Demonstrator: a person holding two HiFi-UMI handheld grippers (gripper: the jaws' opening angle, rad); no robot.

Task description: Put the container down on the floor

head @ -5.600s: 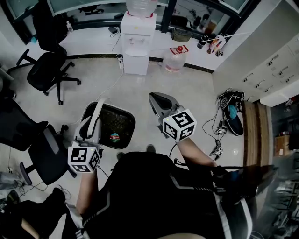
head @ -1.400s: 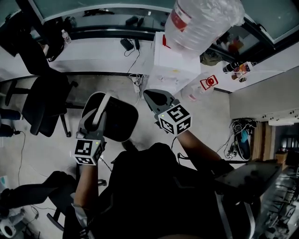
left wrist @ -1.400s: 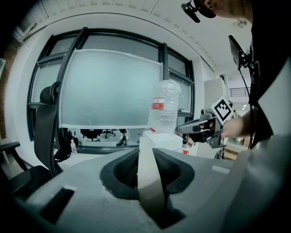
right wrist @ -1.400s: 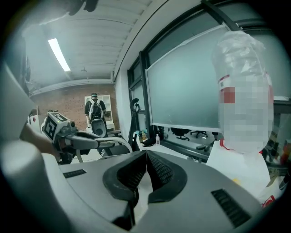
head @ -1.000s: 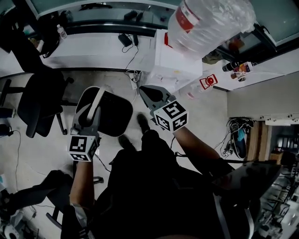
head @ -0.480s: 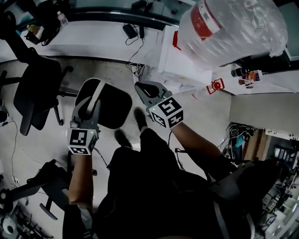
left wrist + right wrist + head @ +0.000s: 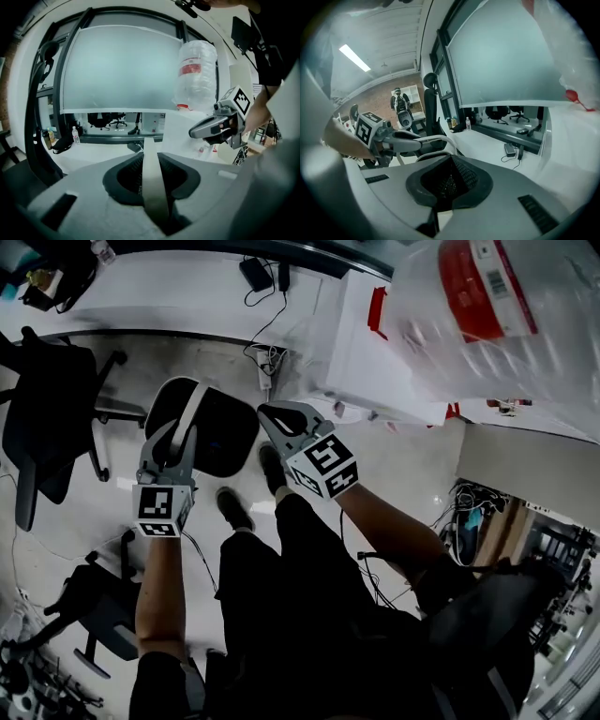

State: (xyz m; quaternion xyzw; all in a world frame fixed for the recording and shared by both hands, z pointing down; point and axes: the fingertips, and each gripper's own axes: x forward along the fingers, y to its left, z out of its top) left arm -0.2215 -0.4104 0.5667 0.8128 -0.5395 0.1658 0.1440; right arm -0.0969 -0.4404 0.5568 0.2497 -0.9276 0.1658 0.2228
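Container: dark bin [image 7: 223, 432] with a pale rim, hanging in the air ahead of my knees, above the floor [image 7: 108, 498] and just beyond my shoes [image 7: 234, 509].
Handle: pale strip [image 7: 153, 185] arching over the bin's mouth; its long axis runs along the left gripper's own line.
Left gripper: the left gripper [image 7: 172, 442] sits over the bin's near-left rim, jaws part closed and clamped on the handle strip, carrying the bin alone.
Right gripper: the right gripper [image 7: 274, 416] is just beside the bin's right rim, apart from it, jaws together, nothing between them.
Direction: the bin hangs straight below my left grip, so I judge the move is a plain descent.
Obstacle: water dispenser [image 7: 375, 352] stands to the right, near the drop spot.
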